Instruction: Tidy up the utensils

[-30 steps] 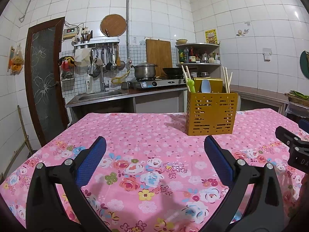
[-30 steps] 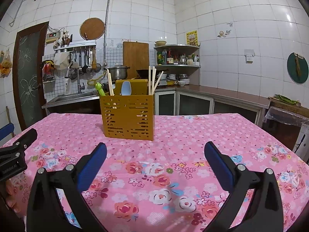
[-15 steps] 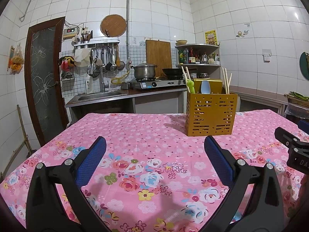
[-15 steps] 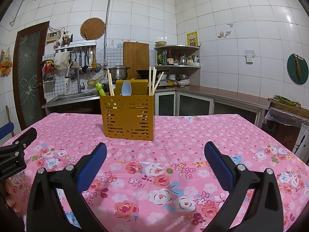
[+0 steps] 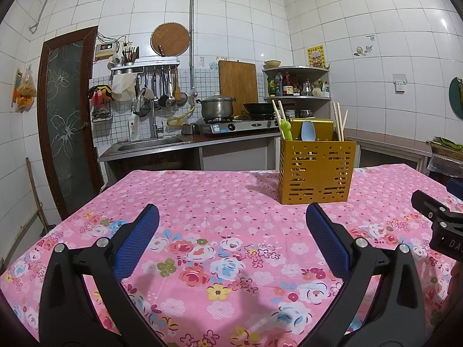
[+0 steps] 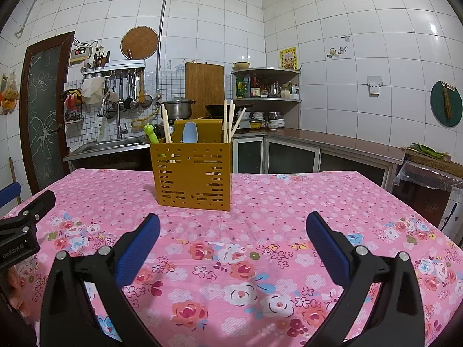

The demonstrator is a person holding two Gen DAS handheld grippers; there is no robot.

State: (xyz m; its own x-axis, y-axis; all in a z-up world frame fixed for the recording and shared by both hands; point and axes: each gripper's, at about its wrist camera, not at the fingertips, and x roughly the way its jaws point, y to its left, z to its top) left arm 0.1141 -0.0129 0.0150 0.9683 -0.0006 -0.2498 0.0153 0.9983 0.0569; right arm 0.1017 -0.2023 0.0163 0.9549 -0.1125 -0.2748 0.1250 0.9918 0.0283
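- Since a second ago, the left gripper (image 5: 231, 237) is creeping slightly toward the utensil holder (image 5: 315, 170); little else is shifting.
- Both it and the right gripper (image 6: 231, 240) are hovering spread wide, gripping nothing.
- The holder is standing upright toward the table's (image 6: 289, 202) far edge, carrying chopsticks (image 6: 230, 121) and a blue spoon (image 6: 189, 133).

The utensil holder (image 6: 193, 175) is the only obstacle on my tablecloth (image 6: 260, 231); bare cloth surrounds the holder. Chopsticks (image 6: 231, 121) project above its rim.
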